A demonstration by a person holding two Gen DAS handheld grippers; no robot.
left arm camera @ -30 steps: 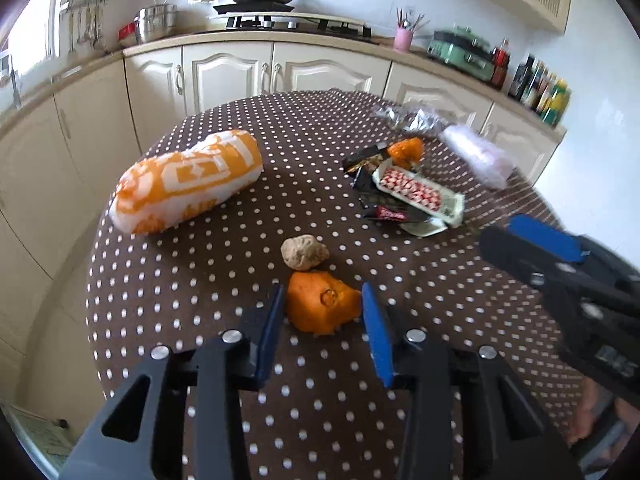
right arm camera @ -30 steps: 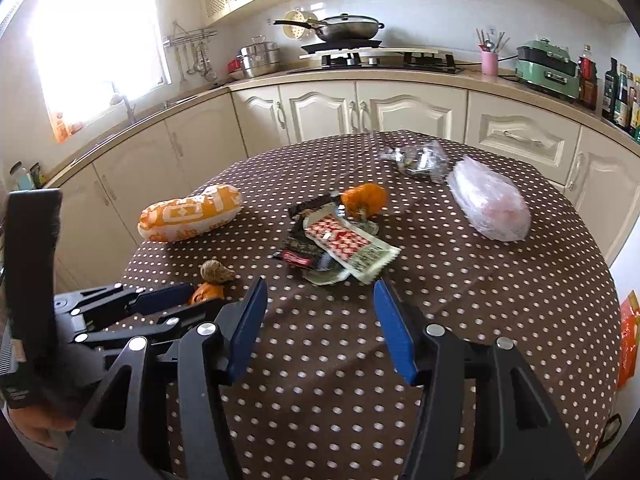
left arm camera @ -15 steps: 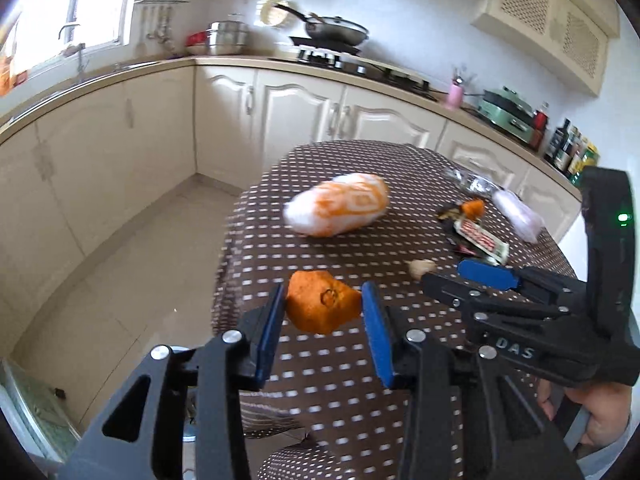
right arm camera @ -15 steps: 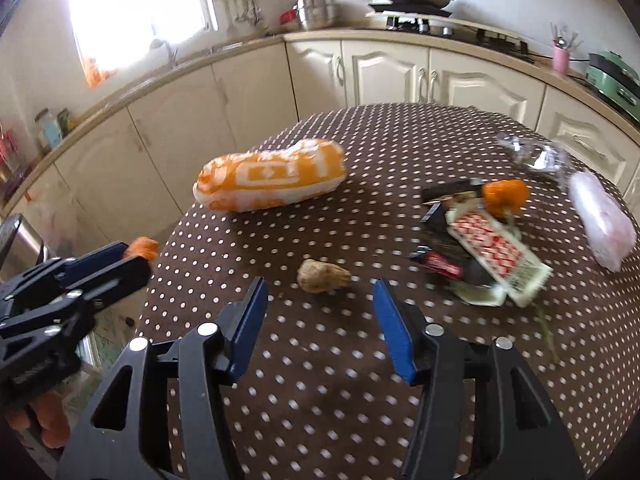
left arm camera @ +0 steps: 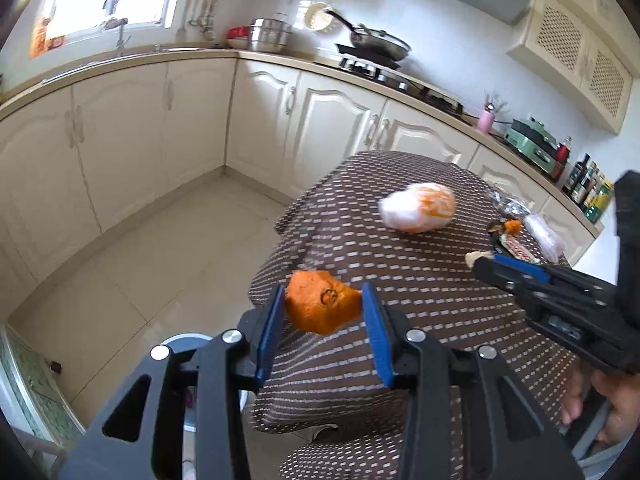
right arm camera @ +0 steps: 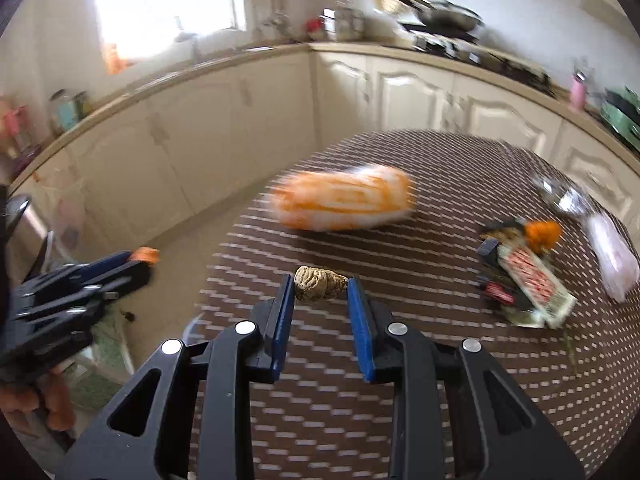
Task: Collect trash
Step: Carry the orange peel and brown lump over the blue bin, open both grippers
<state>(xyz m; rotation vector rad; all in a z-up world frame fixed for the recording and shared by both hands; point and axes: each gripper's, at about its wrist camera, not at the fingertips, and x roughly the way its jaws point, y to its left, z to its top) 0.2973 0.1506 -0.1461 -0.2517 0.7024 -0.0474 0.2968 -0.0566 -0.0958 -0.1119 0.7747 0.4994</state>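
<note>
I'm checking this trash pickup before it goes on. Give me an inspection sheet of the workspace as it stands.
Surface: round table, brown dotted cloth.
Job's things: orange peel in left tool; brown lump between right tool's pads; wrappers and another orange scrap on the table.
Clutter: orange-white bag, clear plastic bags.
Grippers: left tool shut on the peel, beyond the table edge; right tool has just been closing on the lump.
Cables: nothing seen.
Surroundings: bin on the floor under the left tool; cabinets, stove.

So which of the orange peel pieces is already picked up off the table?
The orange peel clamped in the left gripper; the other orange piece lies among the wrappers.
</note>
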